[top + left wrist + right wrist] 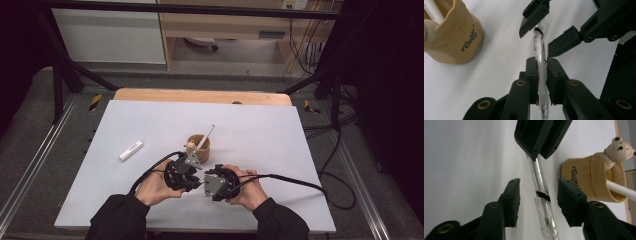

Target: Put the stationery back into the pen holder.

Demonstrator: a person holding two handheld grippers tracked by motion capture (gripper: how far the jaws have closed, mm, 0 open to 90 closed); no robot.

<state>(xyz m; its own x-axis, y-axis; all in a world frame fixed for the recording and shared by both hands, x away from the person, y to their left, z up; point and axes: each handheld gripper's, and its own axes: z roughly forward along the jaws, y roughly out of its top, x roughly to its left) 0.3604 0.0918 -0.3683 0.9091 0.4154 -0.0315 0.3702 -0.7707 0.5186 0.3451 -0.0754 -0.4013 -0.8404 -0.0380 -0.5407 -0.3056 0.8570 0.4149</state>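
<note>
- At the left of the high view, well apart from both hands, a white capped marker [131,150] lies flat on the white table [250,130]; it looks to be no part of the step in hand.
- Just left of centre in that view, the left gripper [186,172] is held close above the table. In the left gripper view its jaws stand narrow and clamp the frosted grip section of a clear pen [539,50], which runs up the middle of the frame, its tip at the bottom edge.
- Behind the grippers, at the centre of the high view, the tan pen holder [199,147] stands upright with a white pen [206,136] leaning out of it and a small bear figure [619,147] on its rim.
- Right of centre, the right gripper [214,184] faces the left one. In the right gripper view its jaws stand part-way open on either side of the pen's cap [546,217], near it but with a visible gap on each side; the pads do not press yet.
- Judged from this, the step in hand is gripping the cap so the two grippers can pull it off the pen.
- The next move calls for the right jaws to close squarely on the cap, not on the barrel past the black band, then a straight pull along the pen's axis while the left grip holds firm.
</note>
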